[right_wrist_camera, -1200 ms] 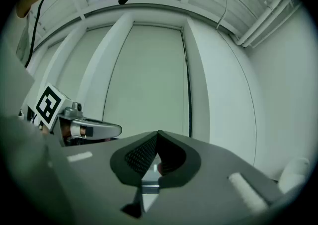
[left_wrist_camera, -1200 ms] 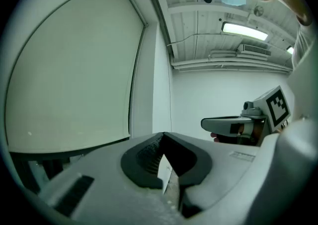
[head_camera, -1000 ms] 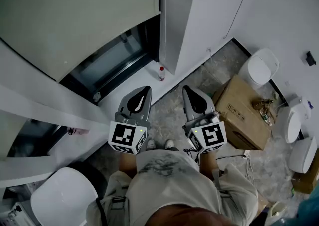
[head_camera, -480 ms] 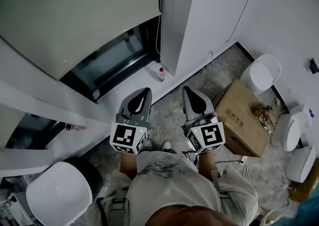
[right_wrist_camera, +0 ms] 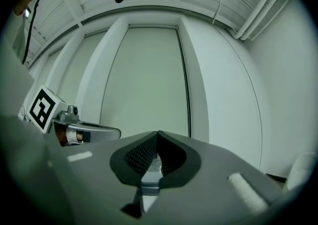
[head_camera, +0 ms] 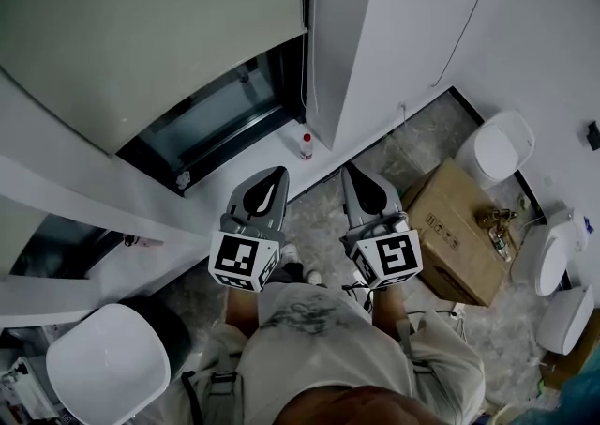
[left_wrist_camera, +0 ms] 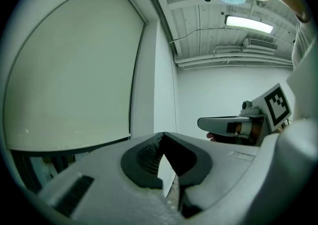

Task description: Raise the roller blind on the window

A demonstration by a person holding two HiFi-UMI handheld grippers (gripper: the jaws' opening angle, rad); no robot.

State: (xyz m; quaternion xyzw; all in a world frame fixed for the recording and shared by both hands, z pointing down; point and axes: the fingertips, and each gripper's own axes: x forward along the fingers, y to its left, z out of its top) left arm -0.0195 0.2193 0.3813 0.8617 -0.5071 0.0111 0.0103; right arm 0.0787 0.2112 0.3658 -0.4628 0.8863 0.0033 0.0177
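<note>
The pale roller blind (head_camera: 141, 29) hangs most of the way down over the window, with a strip of dark glass (head_camera: 225, 118) left bare beneath its bottom bar. A thin pull cord (head_camera: 302, 76) hangs at the blind's right edge, next to the white pillar. My left gripper (head_camera: 270, 174) and right gripper (head_camera: 354, 173) are held side by side at waist height, pointing level toward the window and short of the sill. Both are shut with nothing in them. The blind (right_wrist_camera: 144, 80) and cord (right_wrist_camera: 188, 85) fill the right gripper view. The left gripper view shows the blind (left_wrist_camera: 69, 70).
A small bottle (head_camera: 306, 145) stands on the white sill by the pillar. A cardboard box (head_camera: 459, 231) lies on the floor to the right, with white rounded fixtures (head_camera: 502, 146) beyond it. A white seat (head_camera: 103, 362) is at the lower left.
The person has stepped slightly closer to the window, carrying both grippers forward together. The jaws stay shut and the blind has not moved.
</note>
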